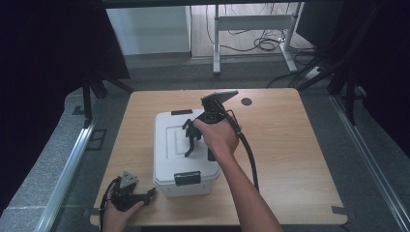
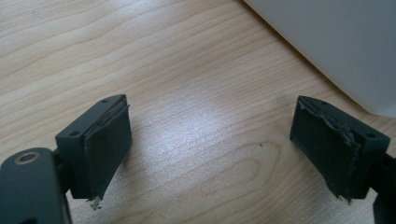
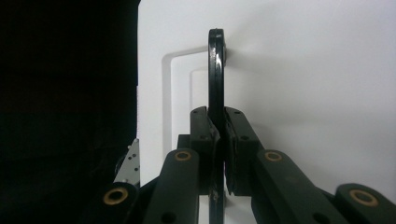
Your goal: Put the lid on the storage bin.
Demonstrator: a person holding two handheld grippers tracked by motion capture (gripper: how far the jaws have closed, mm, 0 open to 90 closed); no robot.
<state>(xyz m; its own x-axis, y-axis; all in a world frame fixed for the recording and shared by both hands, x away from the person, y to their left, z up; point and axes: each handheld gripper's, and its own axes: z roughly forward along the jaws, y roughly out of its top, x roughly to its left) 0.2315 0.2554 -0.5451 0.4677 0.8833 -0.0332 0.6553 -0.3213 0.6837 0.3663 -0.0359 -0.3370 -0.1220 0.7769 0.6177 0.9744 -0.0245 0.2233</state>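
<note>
Lab recording bay: wooden desk [image 1: 290, 159] ringed by black curtains [image 1: 43, 72], aluminium rails [image 1: 67, 169], loose cables [image 1: 263, 44] upper centre.

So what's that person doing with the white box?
A person is working on a white plastic box with black latches, which sits on a light wooden table. The right gripper is shut on the box's thin black carrying handle, which stands up from the lid. The left gripper rests open near the table's front edge, beside the box, holding nothing. The front latch looks closed.
</note>
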